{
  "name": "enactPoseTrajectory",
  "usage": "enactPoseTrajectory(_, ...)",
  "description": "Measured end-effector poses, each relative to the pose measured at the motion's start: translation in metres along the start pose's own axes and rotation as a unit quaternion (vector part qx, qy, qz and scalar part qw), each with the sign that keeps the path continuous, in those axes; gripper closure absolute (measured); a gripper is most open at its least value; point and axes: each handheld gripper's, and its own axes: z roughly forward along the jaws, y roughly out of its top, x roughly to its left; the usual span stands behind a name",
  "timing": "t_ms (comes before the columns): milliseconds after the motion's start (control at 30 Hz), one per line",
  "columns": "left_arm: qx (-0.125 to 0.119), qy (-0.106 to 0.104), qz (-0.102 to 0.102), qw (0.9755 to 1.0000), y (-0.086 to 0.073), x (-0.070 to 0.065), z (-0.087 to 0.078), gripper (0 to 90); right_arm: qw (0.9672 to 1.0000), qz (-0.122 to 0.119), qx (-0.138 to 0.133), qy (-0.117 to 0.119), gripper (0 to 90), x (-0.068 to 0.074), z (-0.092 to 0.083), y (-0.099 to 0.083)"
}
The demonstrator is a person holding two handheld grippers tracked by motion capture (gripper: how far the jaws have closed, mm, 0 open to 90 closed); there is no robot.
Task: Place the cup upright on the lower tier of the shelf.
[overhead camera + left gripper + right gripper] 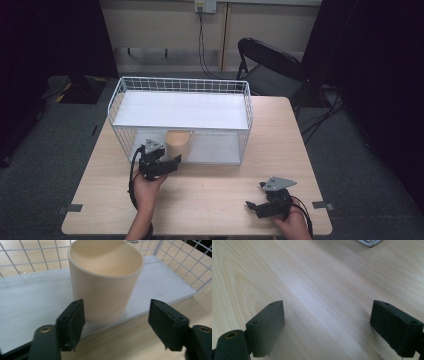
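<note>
We see the left gripper (116, 322) with fingers spread just before the cream cup (105, 280) on the rack's lower shelf (30, 305); at four o'clock, the right gripper (327, 327) has fingers spread above the table (312, 277).

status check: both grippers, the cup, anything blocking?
Left hand-held gripper open, cup upright on rack's lower shelf, not gripped. Right hand-held gripper open over bare table. Nothing blocking.

The cup (105, 282) looks like smooth matt cream ceramic or plastic, hard to say which. The rack (182, 85) is thin white-coated wire with a matt white shelf board (30, 305). Worktop (317, 277) is pale wood-grain laminate, slight sheen.
</note>
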Motion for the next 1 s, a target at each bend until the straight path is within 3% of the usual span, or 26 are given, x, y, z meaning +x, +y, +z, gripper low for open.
enactPoseTrajectory(100,-0.002,-0.011,-0.002,0.9999,-0.001,0.002,-0.003,23.7,1.0000,0.000,0.000,0.001,11.7,0.000,0.000,0.000)
enactPoseTrajectory(300,-0.003,-0.016,0.002,0.9999,-0.001,0.007,-0.009,21.7,1.0000,0.000,0.000,0.001,11.7,0.000,0.000,0.000)
enactPoseTrajectory(333,-0.008,-0.020,-0.004,0.9998,-0.001,0.007,-0.010,21.6,1.0000,0.000,0.000,0.000,11.7,0.000,0.000,0.000)
enactPoseTrajectory(433,0.003,-0.017,0.015,0.9997,-0.002,0.011,-0.014,20.0,1.0000,0.000,0.000,0.000,11.7,0.000,0.000,0.000)
enactPoseTrajectory(467,-0.006,-0.020,0.004,0.9998,-0.003,0.011,-0.015,19.8,1.0000,0.000,0.000,0.000,11.7,0.000,0.000,0.000)
enactPoseTrajectory(700,-0.001,-0.023,0.013,0.9996,-0.004,0.015,-0.020,16.2,1.0000,0.000,0.000,0.000,11.7,0.000,0.000,0.000)
enactPoseTrajectory(1000,0.010,-0.043,0.030,0.9986,-0.008,0.017,-0.023,15.7,1.0000,0.000,0.000,0.000,11.7,0.000,0.000,0.000)
